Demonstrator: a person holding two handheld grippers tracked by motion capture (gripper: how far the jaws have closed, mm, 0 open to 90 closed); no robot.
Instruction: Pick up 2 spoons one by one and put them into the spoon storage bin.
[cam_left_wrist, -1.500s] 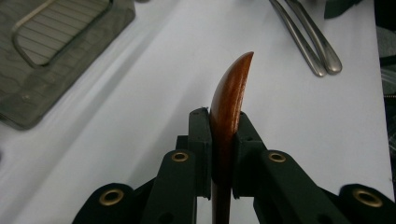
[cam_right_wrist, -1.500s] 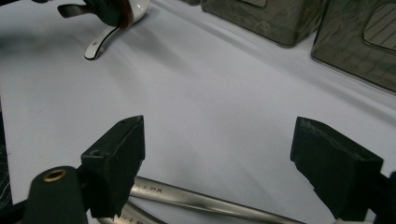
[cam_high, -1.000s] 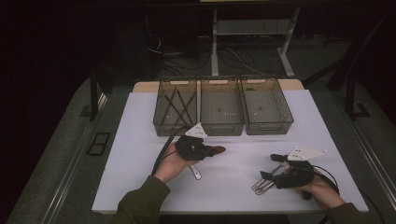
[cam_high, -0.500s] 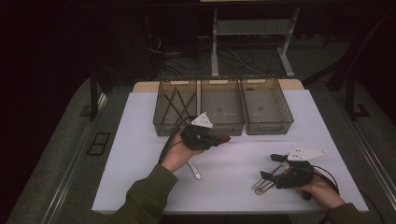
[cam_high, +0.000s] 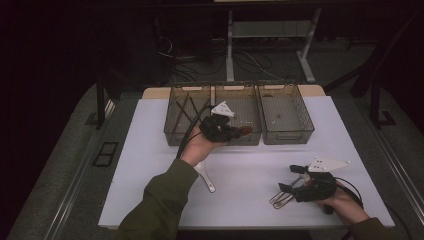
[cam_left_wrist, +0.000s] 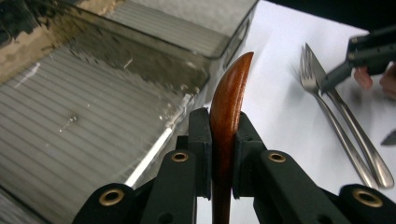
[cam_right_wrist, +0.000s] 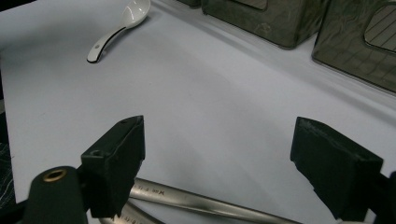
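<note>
- Left gripper (cam_high: 226, 131) has moved up off the bench to the front edge of the middle bin (cam_high: 239, 97), jaws clamped on the wooden spoon (cam_left_wrist: 227, 100).
- Spoon tip now over the bin's near wall; drop-in looks next.
- Right gripper (cam_high: 296, 179) unmoved, jaws wide over the metal cutlery (cam_right_wrist: 196, 201).
- White spoon (cam_high: 205, 176) left on bench.

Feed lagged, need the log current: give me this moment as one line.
left gripper: shut on wooden spoon, at middle bin | right gripper: open over forks | white spoon: on table
</note>
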